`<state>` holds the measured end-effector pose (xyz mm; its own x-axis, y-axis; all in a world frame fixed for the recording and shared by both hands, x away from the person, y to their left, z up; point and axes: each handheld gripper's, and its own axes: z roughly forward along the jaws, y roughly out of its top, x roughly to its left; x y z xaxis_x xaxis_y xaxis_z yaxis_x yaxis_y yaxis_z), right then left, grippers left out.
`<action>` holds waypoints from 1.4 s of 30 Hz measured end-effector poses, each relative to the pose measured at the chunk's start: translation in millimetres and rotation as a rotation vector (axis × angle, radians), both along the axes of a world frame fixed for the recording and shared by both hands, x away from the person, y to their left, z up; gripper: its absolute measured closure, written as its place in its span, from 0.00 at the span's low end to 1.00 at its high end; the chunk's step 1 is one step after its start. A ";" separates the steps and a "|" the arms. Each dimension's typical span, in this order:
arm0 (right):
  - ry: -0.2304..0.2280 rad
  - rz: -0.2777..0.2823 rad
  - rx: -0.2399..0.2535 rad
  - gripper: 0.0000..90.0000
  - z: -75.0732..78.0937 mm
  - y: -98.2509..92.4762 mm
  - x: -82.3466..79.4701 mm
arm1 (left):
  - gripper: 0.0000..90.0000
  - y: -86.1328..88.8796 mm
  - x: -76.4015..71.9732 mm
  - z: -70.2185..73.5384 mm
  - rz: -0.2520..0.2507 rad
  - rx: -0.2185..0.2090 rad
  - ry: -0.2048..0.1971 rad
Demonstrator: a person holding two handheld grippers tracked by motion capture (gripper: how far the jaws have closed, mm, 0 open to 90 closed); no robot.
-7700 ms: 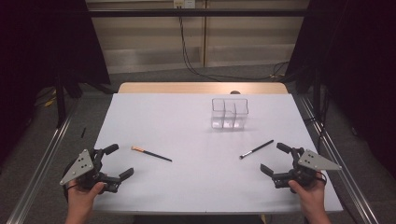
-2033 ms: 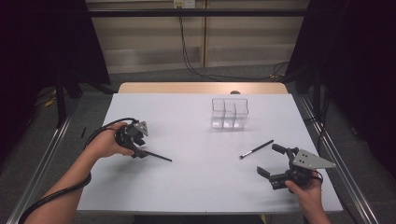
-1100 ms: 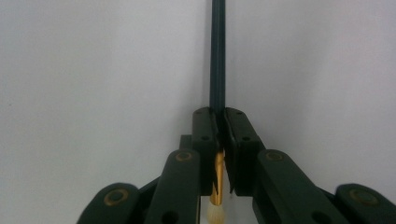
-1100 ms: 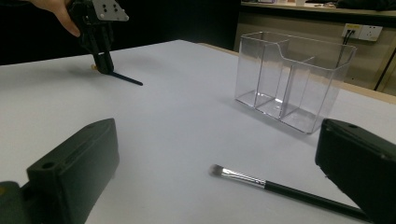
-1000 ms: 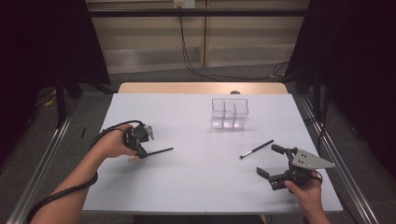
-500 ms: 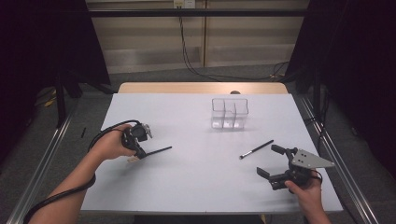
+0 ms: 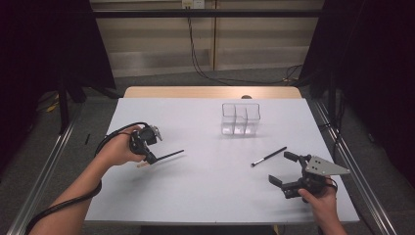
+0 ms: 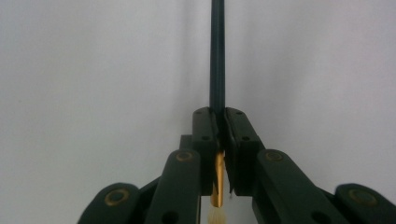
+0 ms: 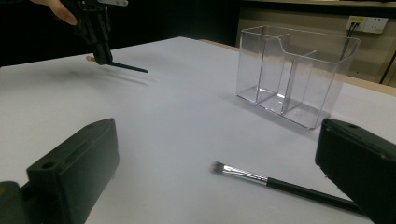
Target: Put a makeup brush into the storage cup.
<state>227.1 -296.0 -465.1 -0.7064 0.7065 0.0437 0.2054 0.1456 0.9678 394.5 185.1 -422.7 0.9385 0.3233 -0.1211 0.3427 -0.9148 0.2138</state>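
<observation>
**Left tool lifts the gold-collared brush off the counter**

On the left side of the white counter (image 7: 195, 191), the left tool (image 7: 148, 155) has its jaws clamped tight on a makeup brush (image 7: 169, 156). Some seconds back that brush lay flat there with both tools parked near the front edge; now its dark handle juts out to the right, and it seems raised clear of the surface, though the shadow beneath it is faint. From the left gripper view the handle (image 8: 217, 56) runs straight ahead between the closed jaws, with the gold collar and pale bristles behind them.

Toward the middle back stands a clear three-compartment holder (image 7: 240, 118), well apart from both tools. Nothing lies between it and the held brush.

Further right, a second brush (image 7: 268, 156) lies flat, unmoved. Just beside it the right tool (image 7: 288, 169) rests with jaws wide apart, gripping nothing, as earlier.
</observation>
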 end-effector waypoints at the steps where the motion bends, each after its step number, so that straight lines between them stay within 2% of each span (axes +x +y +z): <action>1: 0.000 0.000 0.000 0.00 0.0 0.0 0.0 | 0.93 0.0 0.0 0.0 0.000 0.000 0.000; 5: 0.005 -0.002 0.005 0.00 -0.5 -0.3 1.3 | 0.93 -5.6 -1.0 8.1 -0.002 -0.025 -0.009; 6: 0.003 -0.001 -0.002 0.00 -0.2 0.1 1.1 | 0.93 -9.3 -1.2 10.6 -0.013 -0.029 0.000; 10: 0.003 0.005 -0.005 0.00 0.4 1.8 0.9 | 0.93 -19.4 -4.1 11.5 -0.038 -0.025 -0.007; 11: 0.003 0.004 -0.008 0.00 0.6 1.9 0.9 | 0.93 -22.3 -6.0 11.4 -0.026 -0.035 -0.012; 13: 0.001 0.004 -0.008 0.00 0.7 2.1 1.2 | 0.93 -26.8 -6.6 12.8 -0.035 -0.043 -0.012; 14: 0.001 0.004 -0.008 0.00 0.6 2.2 1.4 | 0.93 -28.6 -5.4 14.8 -0.061 -0.033 -0.013; 18: 0.004 0.002 -0.005 0.00 0.4 2.9 1.9 | 0.93 -37.3 -7.3 16.8 -0.068 -0.058 -0.023; 22: 0.001 0.005 -0.006 0.00 1.1 3.9 2.3 | 0.93 -46.1 -7.6 18.6 -0.101 -0.055 -0.021; 28: 0.000 0.004 -0.010 0.00 2.1 3.6 3.2 | 0.93 -56.0 -8.6 22.0 -0.108 -0.085 -0.030; 29: 0.001 0.002 -0.005 0.00 2.1 3.3 3.7 | 0.93 -58.4 -9.6 21.6 -0.098 -0.101 -0.024; 30: 0.001 0.002 -0.005 0.00 2.1 3.3 3.7 | 0.93 -60.3 -8.0 22.5 -0.124 -0.091 -0.028; 31: 0.000 0.001 -0.006 0.00 2.1 3.1 4.0 | 0.93 -62.9 -9.1 21.6 -0.109 -0.105 -0.026; 35: -0.001 0.001 -0.005 0.00 2.6 2.7 4.0 | 0.93 -72.7 -8.2 21.9 -0.150 -0.089 -0.024; 36: -0.001 0.003 -0.003 0.00 2.9 2.9 4.2 | 0.93 -75.2 -9.3 21.9 -0.142 -0.095 -0.023; 42: -0.002 0.003 0.003 0.00 3.5 4.4 5.8 | 0.93 -89.5 -11.7 26.4 -0.177 -0.110 -0.025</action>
